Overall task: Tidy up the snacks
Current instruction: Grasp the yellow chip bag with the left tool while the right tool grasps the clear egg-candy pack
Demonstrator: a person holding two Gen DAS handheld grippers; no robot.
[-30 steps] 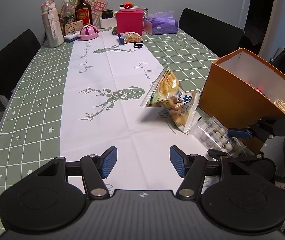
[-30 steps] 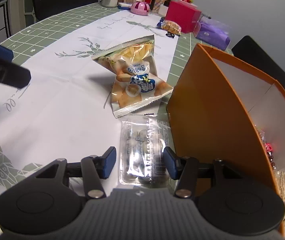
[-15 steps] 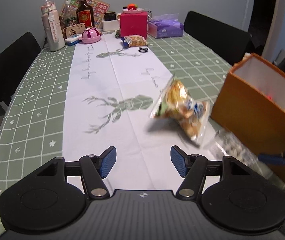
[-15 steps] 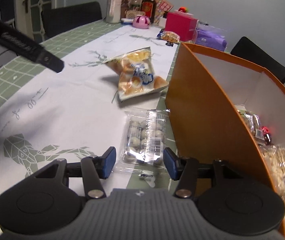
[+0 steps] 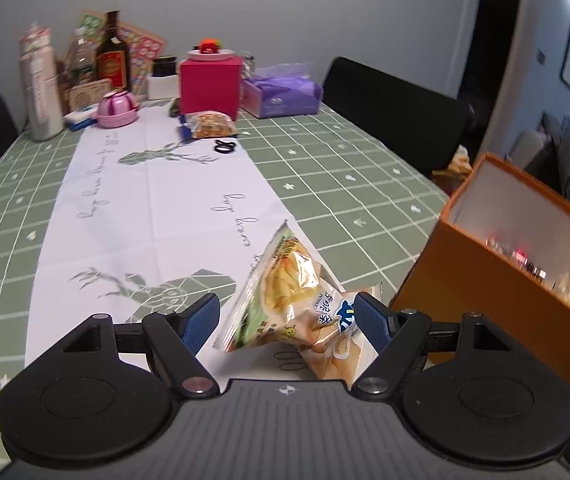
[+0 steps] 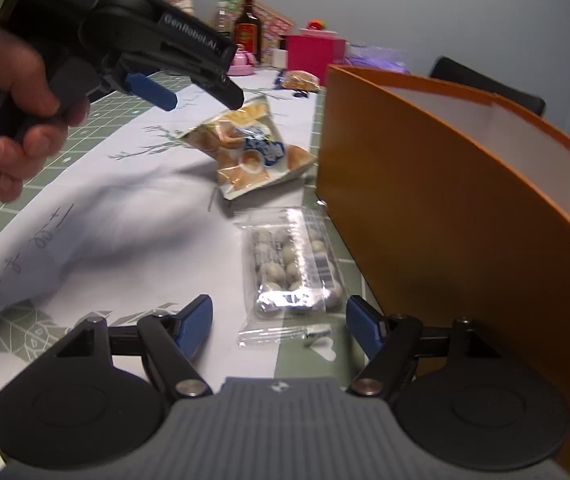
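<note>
From your left wrist view, the left gripper (image 5: pixel 287 320) has its jaws opening wide, and the chip bags (image 5: pixel 297 308) lie between the pads at about 12 o'clock, not yet pinched. The two puffy, crinkly bags, one leaning on the other, look light, air-filled and slippery, and their contents likely crush easily. Take the upper one by its flat sealed edge rather than the belly. The orange box (image 5: pixel 485 304) stands at 3 o'clock.

From your right wrist view, the right gripper (image 6: pixel 279 326) is also opening, holding nothing. The clear pack of round sweets (image 6: pixel 295 264) lies flat at 12 o'clock, just beside the box wall (image 6: pixel 425 208). It looks stiffer and flatter, so pinch across its narrow width.
</note>
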